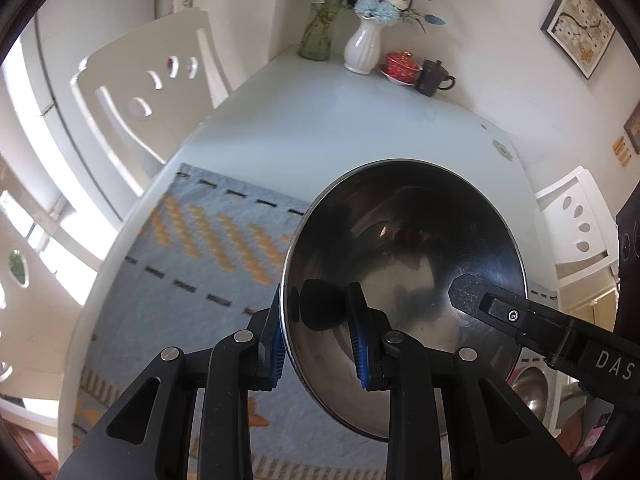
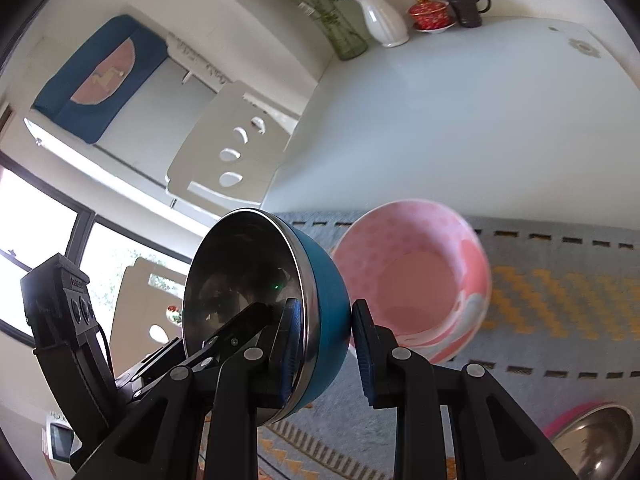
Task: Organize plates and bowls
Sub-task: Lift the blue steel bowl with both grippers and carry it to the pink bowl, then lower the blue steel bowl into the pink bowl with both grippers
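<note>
Both grippers hold one bowl (image 1: 404,248), steel inside and blue outside (image 2: 332,300), tilted up on its side above the placemat. My left gripper (image 1: 320,328) is shut on its near-left rim, one blue pad inside and one outside. My right gripper (image 2: 326,344) is shut on the bowl's wall in the same way. One right finger (image 1: 492,304) reaches in over the bowl's right rim in the left wrist view. The left gripper's finger (image 2: 240,328) shows inside the bowl in the right wrist view. A pink bowl (image 2: 416,280) sits on the placemat just behind.
A blue-grey placemat (image 1: 208,240) with orange zigzags covers the near part of the white table (image 1: 340,120). Another steel bowl with a pink outside (image 2: 596,440) lies at the right. Two vases (image 1: 362,46), a red lidded cup (image 1: 400,66) and a dark mug (image 1: 432,78) stand at the far end. White chairs (image 1: 152,92) flank the table.
</note>
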The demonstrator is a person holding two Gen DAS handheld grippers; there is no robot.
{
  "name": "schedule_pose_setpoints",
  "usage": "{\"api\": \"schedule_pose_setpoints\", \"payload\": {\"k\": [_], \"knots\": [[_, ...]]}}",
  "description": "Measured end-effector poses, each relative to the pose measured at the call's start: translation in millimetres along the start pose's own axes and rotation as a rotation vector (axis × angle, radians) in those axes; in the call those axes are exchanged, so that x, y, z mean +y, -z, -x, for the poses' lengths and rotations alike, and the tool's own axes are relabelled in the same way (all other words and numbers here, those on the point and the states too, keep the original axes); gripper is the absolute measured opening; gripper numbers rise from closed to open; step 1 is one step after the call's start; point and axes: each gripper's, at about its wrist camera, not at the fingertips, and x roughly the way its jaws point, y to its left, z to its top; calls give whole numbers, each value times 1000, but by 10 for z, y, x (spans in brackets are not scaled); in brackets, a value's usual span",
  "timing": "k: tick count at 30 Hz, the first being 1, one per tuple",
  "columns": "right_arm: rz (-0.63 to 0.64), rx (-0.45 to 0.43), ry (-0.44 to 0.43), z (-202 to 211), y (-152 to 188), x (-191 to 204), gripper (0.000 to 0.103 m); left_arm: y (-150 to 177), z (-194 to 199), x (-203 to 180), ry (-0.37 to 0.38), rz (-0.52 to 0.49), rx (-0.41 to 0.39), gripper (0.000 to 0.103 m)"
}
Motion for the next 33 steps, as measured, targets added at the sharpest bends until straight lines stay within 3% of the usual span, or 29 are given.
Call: {"api": "schedule_pose_setpoints", "payload": {"k": [8,22,25,33], "knots": [[-47,-1,56,-16,-100,-333,25,-89,-313,-231,39,-37,36,24],[-108,34,115,-155,-213,-749,25,-119,-589,-433,-11,-95,75,25],[-112,39,76,-165,-215,-777,25,-116,-654,-444,-36,-115,85,26],[-101,42,81,-203,-223,-739,25,-104,-641,-448,-41,-116,87,26]]}}
